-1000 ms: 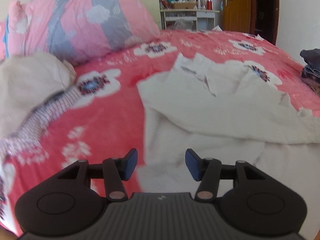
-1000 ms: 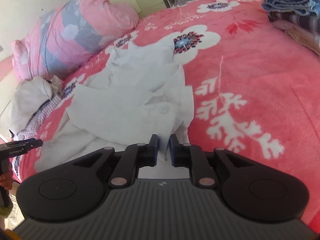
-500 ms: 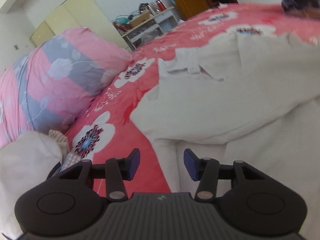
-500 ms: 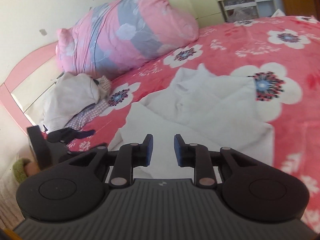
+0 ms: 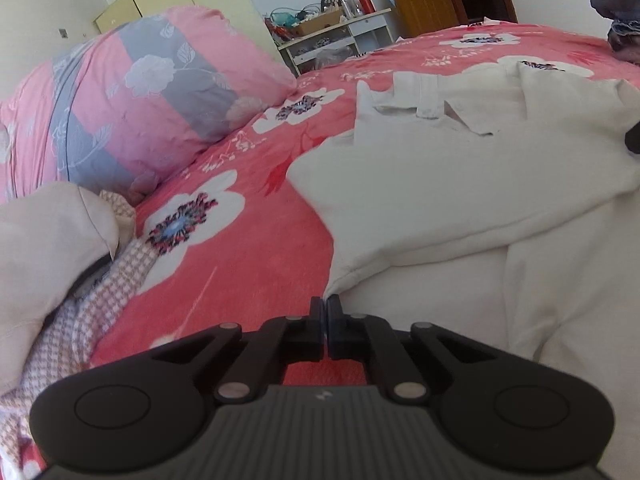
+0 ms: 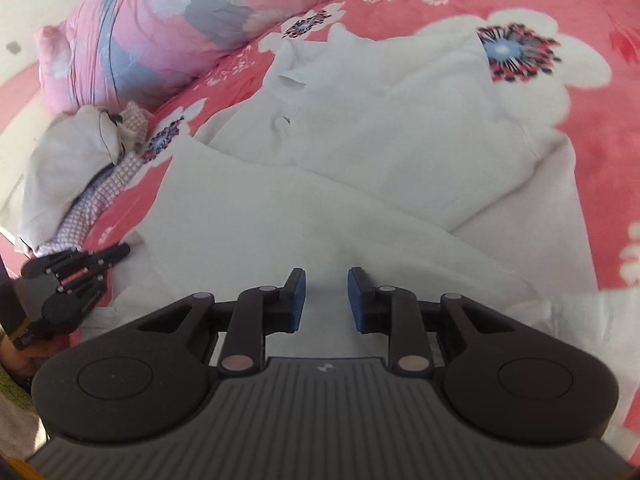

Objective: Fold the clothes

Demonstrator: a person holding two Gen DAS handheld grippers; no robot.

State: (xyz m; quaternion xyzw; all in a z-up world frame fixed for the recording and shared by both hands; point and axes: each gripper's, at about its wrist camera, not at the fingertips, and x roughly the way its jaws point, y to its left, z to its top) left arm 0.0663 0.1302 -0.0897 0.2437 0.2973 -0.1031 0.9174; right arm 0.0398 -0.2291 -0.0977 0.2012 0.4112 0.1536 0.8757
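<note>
Pinching shirt corner, left gripper closed | right gripper half open, empty | risk: corner slips, fold collapses

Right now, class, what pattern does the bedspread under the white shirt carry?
Coral-pink bedspread with big white flowers, dark-centred; clearest in the right wrist view.

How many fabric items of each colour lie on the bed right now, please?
White: 1, the white shirt.
Beige: 1, the beige garment.
Checked pink-white: 1, the checked cloth.
Pink-grey: 1, the floral pillow.
Dark: 1, the dark clothes pile.
Total: 5
</note>
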